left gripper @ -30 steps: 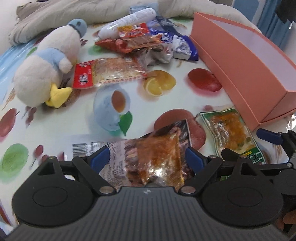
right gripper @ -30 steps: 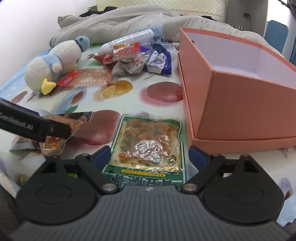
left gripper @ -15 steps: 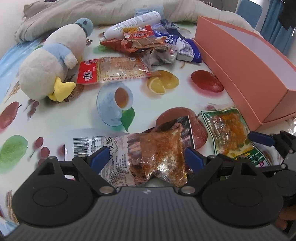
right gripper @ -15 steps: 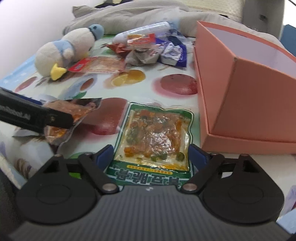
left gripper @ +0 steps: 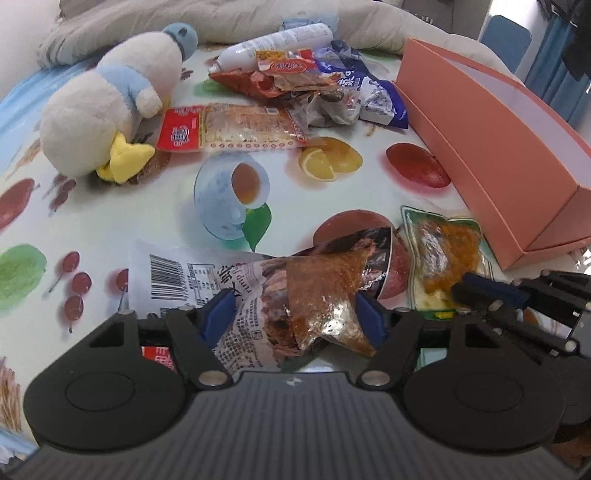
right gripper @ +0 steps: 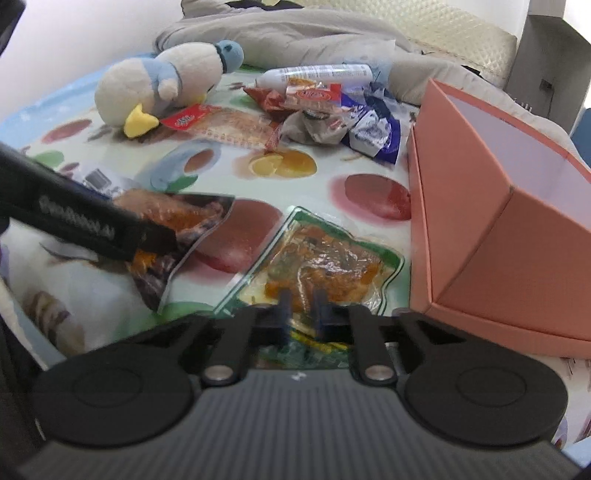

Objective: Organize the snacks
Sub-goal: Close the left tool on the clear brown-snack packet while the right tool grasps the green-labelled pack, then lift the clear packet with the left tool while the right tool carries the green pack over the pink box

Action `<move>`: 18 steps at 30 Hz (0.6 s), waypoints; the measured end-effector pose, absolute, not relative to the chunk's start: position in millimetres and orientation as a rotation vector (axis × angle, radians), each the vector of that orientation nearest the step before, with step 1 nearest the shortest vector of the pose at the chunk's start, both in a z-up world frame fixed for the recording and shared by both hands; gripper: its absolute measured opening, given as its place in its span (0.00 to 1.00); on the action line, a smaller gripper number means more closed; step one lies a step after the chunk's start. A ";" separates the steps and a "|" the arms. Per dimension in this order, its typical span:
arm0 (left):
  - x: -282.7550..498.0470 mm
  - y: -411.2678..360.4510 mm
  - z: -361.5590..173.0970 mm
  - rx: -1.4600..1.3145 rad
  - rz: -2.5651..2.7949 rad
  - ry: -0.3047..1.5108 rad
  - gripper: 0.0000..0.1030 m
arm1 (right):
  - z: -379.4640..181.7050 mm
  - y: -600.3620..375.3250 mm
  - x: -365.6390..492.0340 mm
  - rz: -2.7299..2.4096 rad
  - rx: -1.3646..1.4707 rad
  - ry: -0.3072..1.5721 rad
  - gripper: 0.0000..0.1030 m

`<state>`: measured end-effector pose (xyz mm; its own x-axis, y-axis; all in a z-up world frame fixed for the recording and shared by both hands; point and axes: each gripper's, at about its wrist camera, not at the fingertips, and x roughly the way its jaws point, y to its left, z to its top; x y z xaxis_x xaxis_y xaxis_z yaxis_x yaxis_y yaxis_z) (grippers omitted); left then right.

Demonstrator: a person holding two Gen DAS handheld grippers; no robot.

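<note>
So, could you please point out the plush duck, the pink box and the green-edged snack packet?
plush duck point(left gripper: 92, 122): left wrist view, on its white body.
pink box point(right gripper: 524, 254): right wrist view, on its near outer wall.
green-edged snack packet point(right gripper: 325, 266): right wrist view, on its clear middle.

table point(left gripper: 92, 236) covered with a glossy fruit-print cloth, fills most of both frames. grey padded blanket point(right gripper: 295, 33) bunched along the top edge. plain white wall point(right gripper: 74, 33) upper left. blue chair back point(left gripper: 509, 38) and blue curtain point(left gripper: 554, 70) upper right. even, diffuse light.
</note>
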<state>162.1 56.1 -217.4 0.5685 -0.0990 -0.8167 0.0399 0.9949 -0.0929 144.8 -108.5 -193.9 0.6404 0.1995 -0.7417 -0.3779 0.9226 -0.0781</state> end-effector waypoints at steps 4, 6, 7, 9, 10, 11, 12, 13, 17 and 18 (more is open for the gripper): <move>156.7 55.9 -215.1 -0.063 -0.079 0.941 0.68 | -188.3 -114.1 138.5 0.313 -0.225 0.795 0.03; 154.6 58.0 -213.5 -0.077 -0.083 0.934 0.67 | -182.2 -120.6 133.3 0.309 -0.193 0.785 0.05; 154.0 60.1 -212.6 -0.091 -0.087 0.932 0.66 | -178.9 -125.2 130.7 0.304 -0.170 0.782 0.06; 153.0 63.4 -211.3 -0.111 -0.087 0.925 0.66 | -173.2 -136.7 126.1 0.277 -0.127 0.782 0.22; 152.8 65.7 -210.4 -0.126 -0.088 0.921 0.66 | -170.7 -144.8 123.2 0.266 -0.092 0.777 0.39; 152.2 67.8 -209.0 -0.140 -0.087 0.917 0.66 | -168.6 -153.5 120.3 0.254 -0.050 0.774 0.50; 152.0 69.7 -206.9 -0.156 -0.089 0.912 0.66 | -167.4 -162.8 118.3 0.251 -0.006 0.780 0.52; 151.6 70.9 -204.1 -0.172 -0.096 0.903 0.66 | -167.3 -171.4 117.1 0.251 0.038 0.795 0.52; 151.8 65.0 -195.7 -0.201 -0.143 0.874 0.66 | -179.9 -210.4 121.9 0.264 0.351 0.892 0.52; 152.9 61.0 -195.1 -0.202 -0.154 0.872 0.66 | -184.7 -218.0 123.9 0.256 0.423 0.913 0.52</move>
<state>152.9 60.9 -195.1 0.6338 -0.2162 -0.7427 0.0515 0.9698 -0.2384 123.9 -218.0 -184.7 0.5895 0.3890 -0.7079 -0.0366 0.8883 0.4577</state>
